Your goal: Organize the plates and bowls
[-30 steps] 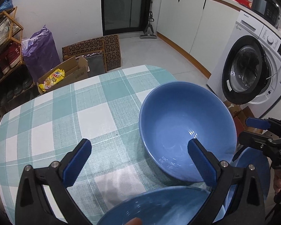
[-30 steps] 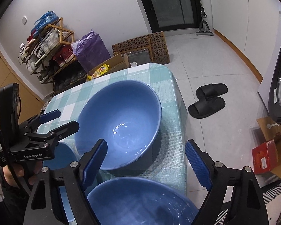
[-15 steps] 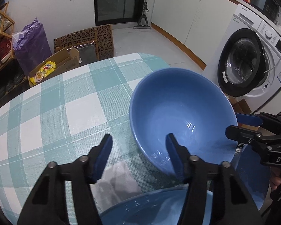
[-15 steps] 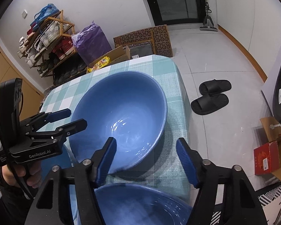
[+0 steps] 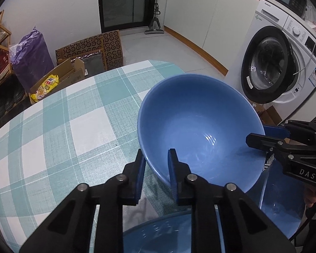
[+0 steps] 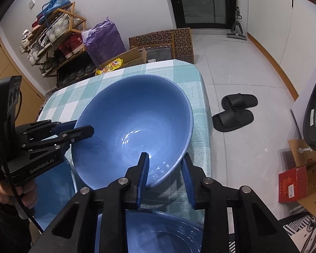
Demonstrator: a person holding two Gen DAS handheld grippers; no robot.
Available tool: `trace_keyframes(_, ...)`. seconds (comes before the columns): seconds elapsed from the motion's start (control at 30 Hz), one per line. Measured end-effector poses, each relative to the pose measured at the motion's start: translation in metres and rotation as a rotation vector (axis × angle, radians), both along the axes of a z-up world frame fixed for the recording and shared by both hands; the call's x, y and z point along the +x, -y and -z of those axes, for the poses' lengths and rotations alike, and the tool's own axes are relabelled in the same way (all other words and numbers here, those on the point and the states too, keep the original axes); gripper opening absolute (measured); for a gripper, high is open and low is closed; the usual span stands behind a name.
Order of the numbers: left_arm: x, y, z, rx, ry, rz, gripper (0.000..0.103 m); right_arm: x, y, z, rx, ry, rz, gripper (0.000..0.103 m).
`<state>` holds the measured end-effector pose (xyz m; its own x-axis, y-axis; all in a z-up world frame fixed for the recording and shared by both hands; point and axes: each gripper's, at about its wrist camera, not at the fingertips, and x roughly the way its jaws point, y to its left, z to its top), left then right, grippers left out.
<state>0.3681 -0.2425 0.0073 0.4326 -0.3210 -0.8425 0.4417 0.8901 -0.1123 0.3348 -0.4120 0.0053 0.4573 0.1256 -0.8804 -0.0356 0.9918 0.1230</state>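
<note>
Glossy round blue bowl (image 5: 200, 126) — woven checked tablecloth (image 5: 52, 126)

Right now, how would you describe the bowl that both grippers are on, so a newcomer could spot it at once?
Start at the table with the teal-and-white checked cloth. Near its edge on the washing machine side sits the big blue bowl. Unlike the nearer blue dishes, it is gripped on opposite sides of its rim: the left gripper has closed on the near rim, the right gripper on the other.
</note>
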Motion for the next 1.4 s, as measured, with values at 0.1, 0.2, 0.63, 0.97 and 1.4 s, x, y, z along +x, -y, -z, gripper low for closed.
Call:
trace_keyframes(0.1,0.000,-0.001,0.000,-0.004,0.001,0.001,0.019,0.000,0.000,0.000,-0.015,0.002,0.002,0.027)
trace_keyframes(0.2,0.000,0.000,0.000,0.000,0.006,0.002,0.019,0.000,0.001,0.001,-0.019,0.004,0.003,0.025)
trace_keyframes(0.63,-0.002,0.001,-0.006,-0.002,0.029,0.001,0.019,-0.007,-0.003,-0.006,-0.049,0.033,-0.005,0.025)
trace_keyframes(0.97,-0.009,0.000,-0.021,-0.025,0.058,0.002,0.019,-0.017,-0.001,-0.021,-0.050,0.064,-0.002,0.025)
trace_keyframes(1.4,-0.030,-0.008,-0.052,-0.058,0.103,0.006,0.019,-0.041,-0.004,-0.055,-0.041,0.121,0.001,0.025)
